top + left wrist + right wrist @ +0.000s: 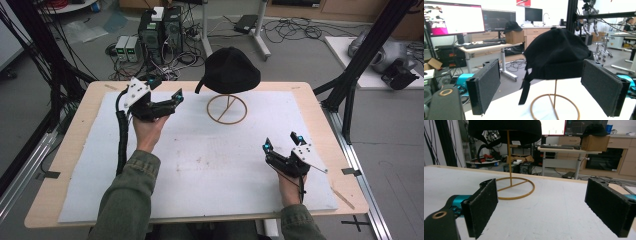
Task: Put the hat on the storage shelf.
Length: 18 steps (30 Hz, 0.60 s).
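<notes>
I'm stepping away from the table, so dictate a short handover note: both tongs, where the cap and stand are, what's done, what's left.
Left tongs: open, empty, raised near the table's far left, jaws aimed at the black cap.
Right tongs: open, empty, low over the white mat at the near right.
Cap: sits on top of the gold wire stand, strap hanging down on its left side; the stand is at the far middle of the mat.
Done: nothing gripped yet; cap untouched.
Left: probably close the left tongs on the cap's lower edge and lift it off the stand, with the right tongs free to help.
</notes>
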### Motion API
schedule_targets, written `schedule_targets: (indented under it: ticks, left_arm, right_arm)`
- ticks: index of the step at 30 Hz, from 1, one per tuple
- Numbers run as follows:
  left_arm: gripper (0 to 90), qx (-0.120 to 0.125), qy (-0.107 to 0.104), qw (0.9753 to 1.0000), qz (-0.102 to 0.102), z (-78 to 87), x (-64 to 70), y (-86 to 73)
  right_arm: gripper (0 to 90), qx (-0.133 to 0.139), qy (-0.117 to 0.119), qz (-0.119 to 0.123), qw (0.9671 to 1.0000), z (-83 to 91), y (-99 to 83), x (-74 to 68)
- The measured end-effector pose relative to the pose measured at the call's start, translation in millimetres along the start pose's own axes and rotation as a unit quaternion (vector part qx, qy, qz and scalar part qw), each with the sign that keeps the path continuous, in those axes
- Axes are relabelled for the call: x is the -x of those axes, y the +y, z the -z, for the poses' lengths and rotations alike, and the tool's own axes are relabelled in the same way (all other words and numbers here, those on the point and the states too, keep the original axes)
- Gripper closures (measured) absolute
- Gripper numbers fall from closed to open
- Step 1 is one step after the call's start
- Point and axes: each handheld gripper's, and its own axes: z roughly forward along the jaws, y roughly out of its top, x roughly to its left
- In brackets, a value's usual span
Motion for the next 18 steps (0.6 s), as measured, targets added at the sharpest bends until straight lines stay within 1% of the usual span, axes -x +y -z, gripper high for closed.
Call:
schedule_targets:
  ticks: [2, 4, 5, 6, 7, 9, 12, 13, 14, 16, 18]
  left_arm:
    - [16.2, 0.005, 0.007, 0.9999, 0.006, 10.8, -4.4, -6.6]
    - [16.2, 0.006, 0.008, 0.9999, 0.005, 20.2, -6.9, -12.4]
    - [16.2, 0.005, 0.011, 0.9999, 0.004, 23.7, -7.2, -14.8]
    - [16.2, 0.005, 0.010, 0.9999, 0.002, 28.4, -7.9, -17.9]
    - [16.2, 0.002, 0.012, 0.9999, 0.000, 33.2, -8.3, -20.7]
    - [16.2, 0.003, 0.016, 0.9999, -0.002, 42.6, -9.1, -26.6]
    - [14.9, -0.002, 0.024, 0.9997, 0.001, 58.1, -11.7, -34.7]
    - [14.9, -0.002, 0.027, 0.9996, 0.004, 63.5, -12.5, -37.4]
    - [14.9, -0.001, 0.032, 0.9995, 0.005, 67.4, -12.9, -40.0]
    - [14.7, -0.007, 0.042, 0.9991, 0.005, 78.1, -14.5, -46.9]
    - [14.7, -0.009, 0.055, 0.9984, 0.012, 90.8, -17.8, -55.0]
  right_arm:
    - [10.5, 0.000, 0.005, 0.003, 1.0000, -0.7, 0.0, -3.6]
    - [10.5, -0.001, 0.007, 0.003, 1.0000, -1.0, -0.1, -5.1]
    - [10.5, -0.002, 0.009, 0.009, 0.9999, -1.3, -0.2, -6.4]
    - [10.5, -0.003, 0.010, 0.012, 0.9999, -1.5, -0.2, -7.6]
    - [10.5, -0.003, 0.011, 0.014, 0.9998, -1.8, -0.4, -9.1]
    - [10.5, -0.005, 0.014, 0.017, 0.9997, -2.8, -0.6, -11.7]
    - [10.5, -0.009, 0.015, 0.022, 0.9996, -3.1, -1.2, -14.4]
    - [10.5, -0.009, 0.017, 0.019, 0.9996, -3.0, -1.3, -15.1]
    - [10.5, -0.008, 0.017, 0.023, 0.9996, -3.0, -1.3, -15.2]
    - [10.5, -0.009, 0.016, 0.022, 0.9996, -3.1, -1.4, -15.2]
    - [10.5, -0.010, 0.015, 0.021, 0.9996, -3.0, -1.7, -15.3]
